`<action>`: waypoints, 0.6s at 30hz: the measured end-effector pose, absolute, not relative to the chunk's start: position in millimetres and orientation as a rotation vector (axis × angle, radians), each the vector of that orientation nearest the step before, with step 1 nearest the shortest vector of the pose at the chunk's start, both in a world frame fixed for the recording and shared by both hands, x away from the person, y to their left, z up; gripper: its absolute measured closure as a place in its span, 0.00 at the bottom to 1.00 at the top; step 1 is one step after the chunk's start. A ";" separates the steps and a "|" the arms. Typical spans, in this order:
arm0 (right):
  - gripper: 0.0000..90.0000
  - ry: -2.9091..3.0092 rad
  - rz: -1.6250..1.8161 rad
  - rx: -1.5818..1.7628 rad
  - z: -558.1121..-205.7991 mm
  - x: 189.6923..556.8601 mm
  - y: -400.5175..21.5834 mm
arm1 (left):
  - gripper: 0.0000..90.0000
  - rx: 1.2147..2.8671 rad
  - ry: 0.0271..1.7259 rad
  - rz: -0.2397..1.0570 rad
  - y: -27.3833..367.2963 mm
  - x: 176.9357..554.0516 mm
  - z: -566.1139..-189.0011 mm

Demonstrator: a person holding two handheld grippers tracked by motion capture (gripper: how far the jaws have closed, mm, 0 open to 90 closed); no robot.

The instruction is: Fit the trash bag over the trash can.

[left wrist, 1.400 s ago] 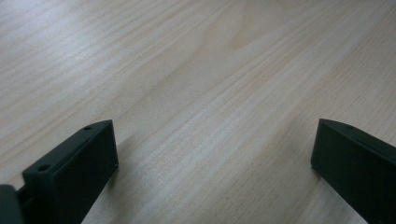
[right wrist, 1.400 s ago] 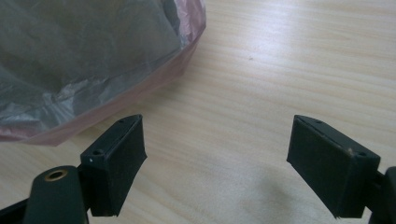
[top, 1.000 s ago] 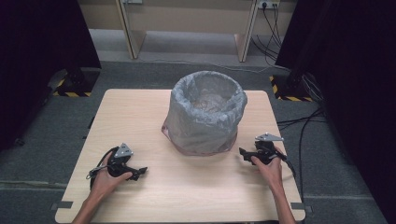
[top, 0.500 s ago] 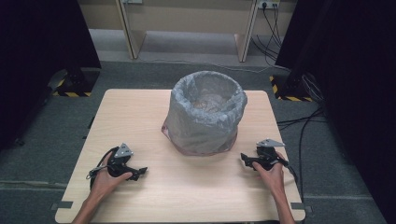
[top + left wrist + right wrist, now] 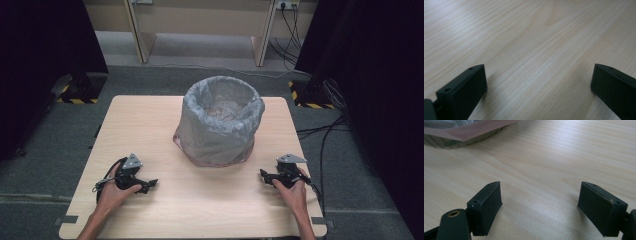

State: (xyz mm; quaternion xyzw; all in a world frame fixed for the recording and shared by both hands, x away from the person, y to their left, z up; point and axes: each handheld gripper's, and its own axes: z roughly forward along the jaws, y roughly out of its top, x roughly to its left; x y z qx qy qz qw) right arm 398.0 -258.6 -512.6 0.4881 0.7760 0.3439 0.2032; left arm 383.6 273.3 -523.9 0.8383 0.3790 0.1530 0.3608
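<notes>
While two hands come in from the near edge of the wooden table (image 5: 165, 210), each one holds a black gripper low on the wood. The left hand (image 5: 111, 192) is at the near left, and its left gripper (image 5: 145, 184) points to the right, across the table. In the left gripper view, its two black jaws stand wide apart with only bare wood between them. They hold nothing.

At the near right, the right hand (image 5: 292, 192) holds the right gripper (image 5: 264, 175), which points to the left, toward the middle of the table. In the right gripper view, its jaws are also wide apart, and only wood lies between them. They hold nothing too. Each gripper has a grey three-cornered plate on top, and a black cable trails from each one.

Farther back, in the middle of the table, stands a round bin (image 5: 220, 125). A thin grey plastic bag (image 5: 200, 107) lines it and folds down over the rim, covering most of the outside. The bin is upright and its mouth is open at the top. It sits between the two grippers but farther away, and neither gripper touches it. In the right gripper view, the bottom edge of the bin (image 5: 456, 135) shows at the far left.

Beyond the table lies a grey floor (image 5: 200, 75), with dark curtains (image 5: 45, 50) on both sides.
</notes>
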 end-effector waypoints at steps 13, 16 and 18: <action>0.20 2.162 0.928 1.356 -514.0 384.4 -259.0 | 0.00 2.160 0.977 0.394 273.3 383.4 -523.9; 0.19 2.162 0.927 1.363 -514.1 381.5 -257.5 | 0.00 2.160 0.977 0.394 273.3 383.3 -523.9; 0.19 2.163 0.923 1.354 -514.1 379.6 -257.6 | 0.00 2.160 0.977 0.394 273.3 383.2 -523.9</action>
